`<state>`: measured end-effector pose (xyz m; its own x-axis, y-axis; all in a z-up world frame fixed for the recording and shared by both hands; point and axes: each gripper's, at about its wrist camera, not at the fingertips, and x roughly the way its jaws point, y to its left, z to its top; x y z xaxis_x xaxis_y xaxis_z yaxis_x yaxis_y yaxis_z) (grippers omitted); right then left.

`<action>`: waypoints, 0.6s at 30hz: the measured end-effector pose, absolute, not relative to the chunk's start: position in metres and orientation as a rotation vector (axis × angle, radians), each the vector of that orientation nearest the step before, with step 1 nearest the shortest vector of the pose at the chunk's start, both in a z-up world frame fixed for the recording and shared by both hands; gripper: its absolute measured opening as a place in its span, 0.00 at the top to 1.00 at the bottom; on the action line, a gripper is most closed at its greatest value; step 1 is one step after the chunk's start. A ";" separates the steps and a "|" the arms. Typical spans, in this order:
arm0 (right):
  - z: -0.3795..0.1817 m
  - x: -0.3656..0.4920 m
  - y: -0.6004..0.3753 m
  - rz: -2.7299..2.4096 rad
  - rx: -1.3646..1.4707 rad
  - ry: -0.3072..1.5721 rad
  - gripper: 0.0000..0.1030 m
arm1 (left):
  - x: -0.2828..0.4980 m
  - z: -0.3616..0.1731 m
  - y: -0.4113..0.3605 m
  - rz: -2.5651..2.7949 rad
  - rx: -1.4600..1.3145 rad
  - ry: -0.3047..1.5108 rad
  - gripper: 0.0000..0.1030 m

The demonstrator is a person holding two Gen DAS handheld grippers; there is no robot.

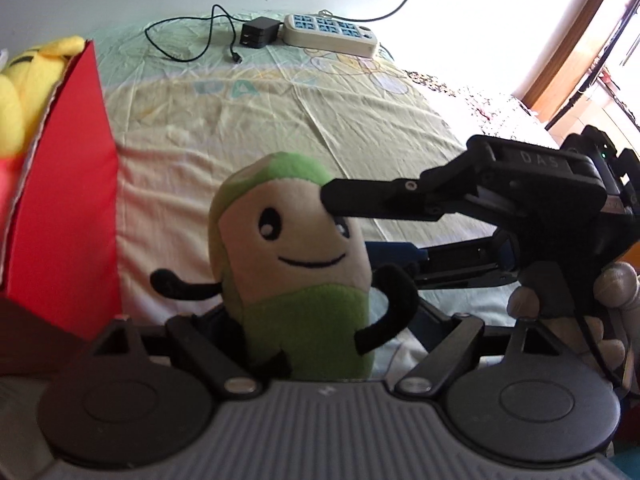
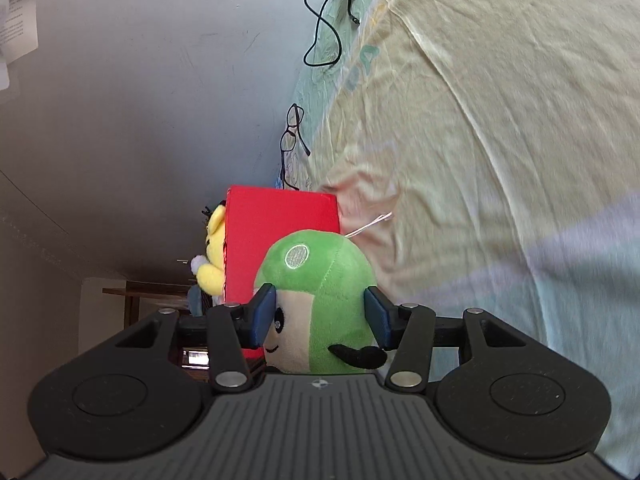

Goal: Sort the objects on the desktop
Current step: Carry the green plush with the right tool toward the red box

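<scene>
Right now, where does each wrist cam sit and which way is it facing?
Left wrist: on the left gripper, low, facing across the pale sheet at the smiling green plush toy; shows the right gripper and gloved right hand.
Right wrist: on the right gripper, rolled sideways, facing the plush toy's side and the red box; shows its blue finger pads.
Shared: plush toy, red box, yellow plush, black charger.

A pale yellow, creased bed sheet with faint pastel prints [image 1: 256, 120] is seen spread beneath a plain grey-white wall [image 2: 140, 80], strong daylight is admitted past a brown wooden window frame [image 1: 576, 40], and a dark wooden table [image 2: 132, 300] is glimpsed beyond.
</scene>
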<state>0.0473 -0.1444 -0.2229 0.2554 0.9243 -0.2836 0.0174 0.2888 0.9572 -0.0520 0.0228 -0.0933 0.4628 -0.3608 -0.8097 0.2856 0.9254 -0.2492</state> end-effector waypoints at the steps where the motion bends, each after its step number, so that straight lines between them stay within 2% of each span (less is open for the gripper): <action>1: -0.218 0.041 -0.142 0.825 1.076 1.132 0.49 | -0.059 -0.091 0.027 -0.410 -0.085 1.016 0.16; 10: -0.173 0.000 -0.102 0.883 0.972 1.031 0.50 | -0.105 -0.057 0.079 -0.519 -0.086 0.942 0.16; 18: -0.135 -0.049 -0.047 0.882 0.953 0.930 0.49 | -0.132 -0.027 0.156 -0.592 -0.072 0.867 0.16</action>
